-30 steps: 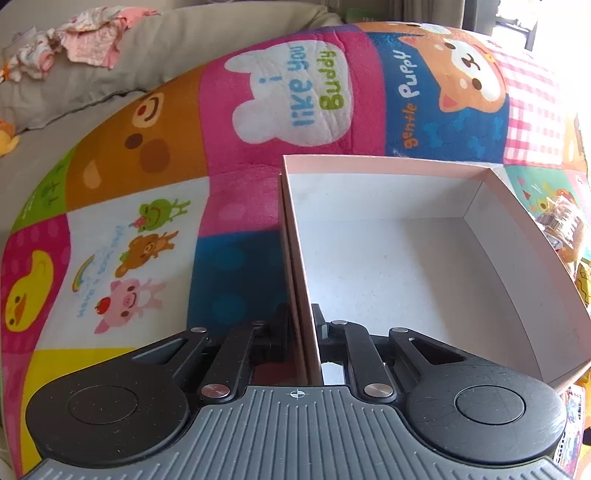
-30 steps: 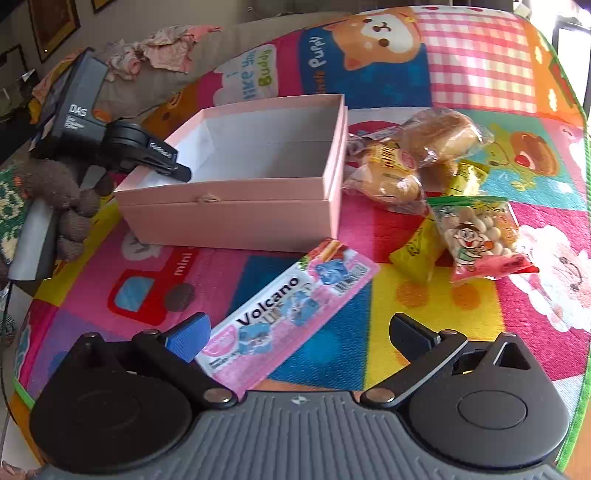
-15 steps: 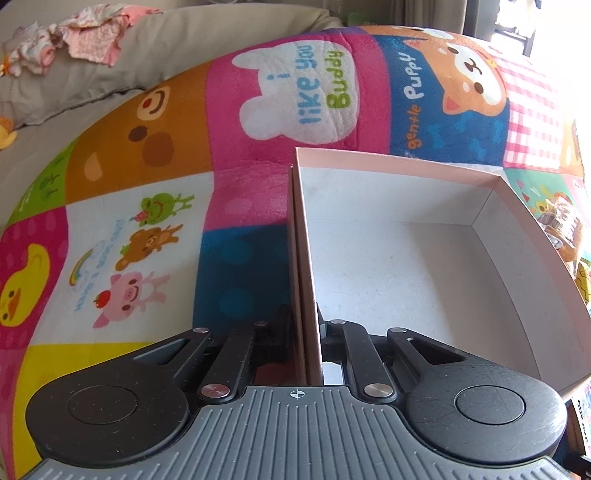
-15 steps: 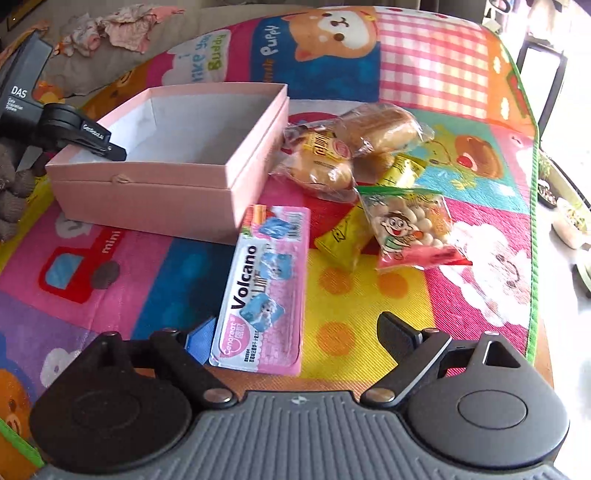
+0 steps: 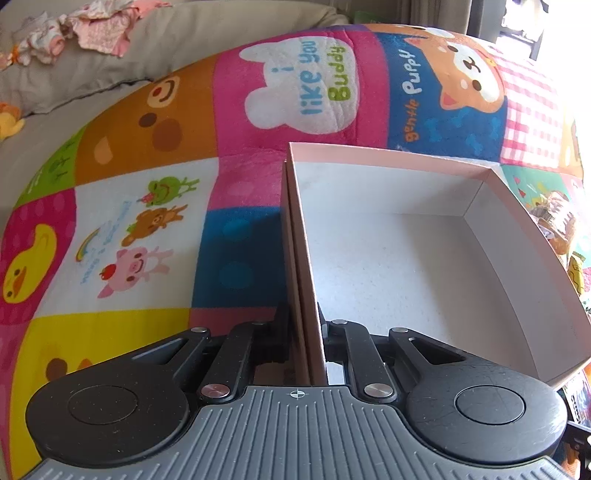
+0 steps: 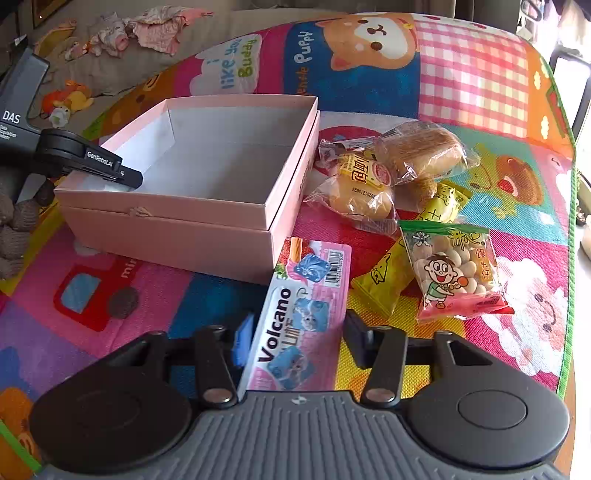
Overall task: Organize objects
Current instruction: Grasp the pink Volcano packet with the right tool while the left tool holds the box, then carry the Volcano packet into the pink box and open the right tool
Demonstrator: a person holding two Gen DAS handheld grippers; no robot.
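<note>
An open, empty pink box (image 6: 207,221) sits on the colourful play mat. My left gripper (image 5: 306,332) is shut on the box's near side wall (image 5: 301,229); the right wrist view shows the same gripper (image 6: 110,166) clamped on the box's left wall. A pink "Volcano" snack packet (image 6: 295,310) lies lengthwise between the fingers of my right gripper (image 6: 299,339), just in front of the box's corner. The right jaws are closing: the blue left pad (image 6: 242,343) touches one long edge and the black right finger (image 6: 356,339) the other.
To the right of the box lie wrapped buns (image 6: 417,155), yellow snack bags (image 6: 384,277) and a bag of small round biscuits (image 6: 454,273). The mat's green edge (image 6: 570,258) runs down the right. A beige cushion with baby clothes (image 5: 96,26) is at the back.
The right fingers have closed in from wide apart onto the Volcano packet, which now lies lengthwise between them instead of slanted. The left gripper stays clamped on the box wall.
</note>
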